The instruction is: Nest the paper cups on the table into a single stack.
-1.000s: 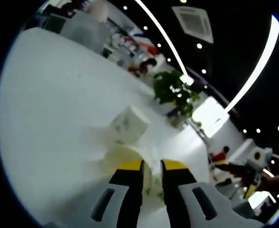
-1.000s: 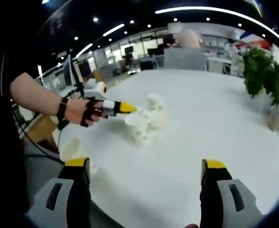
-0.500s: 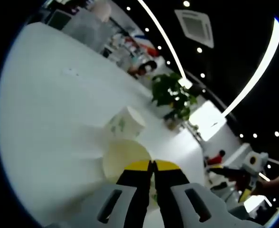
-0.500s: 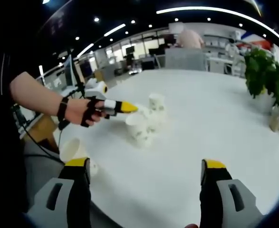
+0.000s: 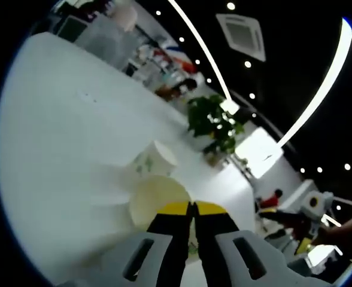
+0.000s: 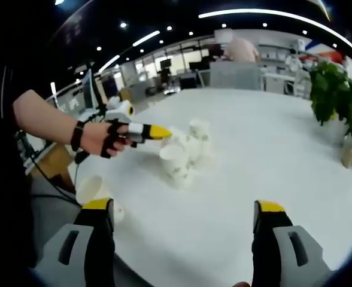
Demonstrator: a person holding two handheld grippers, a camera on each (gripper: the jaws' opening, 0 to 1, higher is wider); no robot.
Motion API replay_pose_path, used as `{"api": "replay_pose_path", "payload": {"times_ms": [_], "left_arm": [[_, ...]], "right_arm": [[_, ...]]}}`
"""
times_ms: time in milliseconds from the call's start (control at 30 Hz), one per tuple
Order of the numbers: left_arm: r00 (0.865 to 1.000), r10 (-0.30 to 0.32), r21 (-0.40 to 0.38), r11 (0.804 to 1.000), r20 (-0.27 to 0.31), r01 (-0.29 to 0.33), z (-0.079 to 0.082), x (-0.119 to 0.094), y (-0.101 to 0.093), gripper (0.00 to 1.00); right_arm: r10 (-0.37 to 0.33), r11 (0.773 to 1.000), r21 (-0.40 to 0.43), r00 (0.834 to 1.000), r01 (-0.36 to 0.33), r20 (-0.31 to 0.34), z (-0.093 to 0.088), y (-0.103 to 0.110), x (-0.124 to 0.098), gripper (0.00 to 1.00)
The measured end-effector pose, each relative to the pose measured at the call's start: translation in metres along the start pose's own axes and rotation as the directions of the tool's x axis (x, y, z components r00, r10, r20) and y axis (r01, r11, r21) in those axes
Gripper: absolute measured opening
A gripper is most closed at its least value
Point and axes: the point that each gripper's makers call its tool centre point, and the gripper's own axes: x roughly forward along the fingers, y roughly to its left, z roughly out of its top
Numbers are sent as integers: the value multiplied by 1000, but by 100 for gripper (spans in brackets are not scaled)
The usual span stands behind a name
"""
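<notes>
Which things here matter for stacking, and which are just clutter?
Job:
- held paper cup, pinched by left claw
- cups on table
- lone cup near the edge
- right claw, open

Clutter:
- potted plant
- white table

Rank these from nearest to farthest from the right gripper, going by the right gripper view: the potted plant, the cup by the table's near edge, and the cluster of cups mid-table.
1. Cup by the near edge, left.
2. Cluster of cups, centre.
3. Potted plant, far right.
</notes>
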Motion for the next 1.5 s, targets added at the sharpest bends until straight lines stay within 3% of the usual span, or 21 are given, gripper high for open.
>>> {"api": "replay_pose_path", "payload": {"times_ms": [367,533,600,700,867,1000,1133,1200,1267,1300,1500], "left_arm": [[999,-11,-12,1000,49,11,21,-23,-15,0],[994,-43,-15,999,97,44,42,-38,-34,0],[995,-51,7,999,86,50,50,-43,-42,0],[995,-85,102,992,58,79,62,-49,-62,0],[986,-137,157,980,96,121,94,-62,-96,0],[982,-181,294,943,55,158,106,-71,-126,0],[977,-211,418,888,2,191,109,-82,-157,0],[976,-215,435,879,-8,198,110,-88,-167,0],[969,-241,494,838,-45,232,108,-97,-187,0],[968,-243,506,828,-60,239,107,-99,-188,0],[963,-265,536,807,-47,248,118,-125,-218,0]], "right_arm": [[11,1000,-21,1000,-10,17,7,9,0,93],[15,1000,-26,999,-14,30,12,14,-2,93],[16,999,-29,999,-15,36,14,16,-2,93],[17,999,-36,999,-16,41,17,20,-3,93],[17,999,-52,999,-14,52,22,27,-5,93],[16,998,-61,998,-13,61,27,35,-6,93],[15,998,-69,998,-10,68,29,41,-6,93],[15,997,-73,997,-10,70,30,44,-7,93],[15,997,-83,997,-9,72,30,49,-8,93],[15,996,-84,997,-9,73,30,50,-9,93],[5,996,-89,997,2,80,27,52,-13,93]]}}
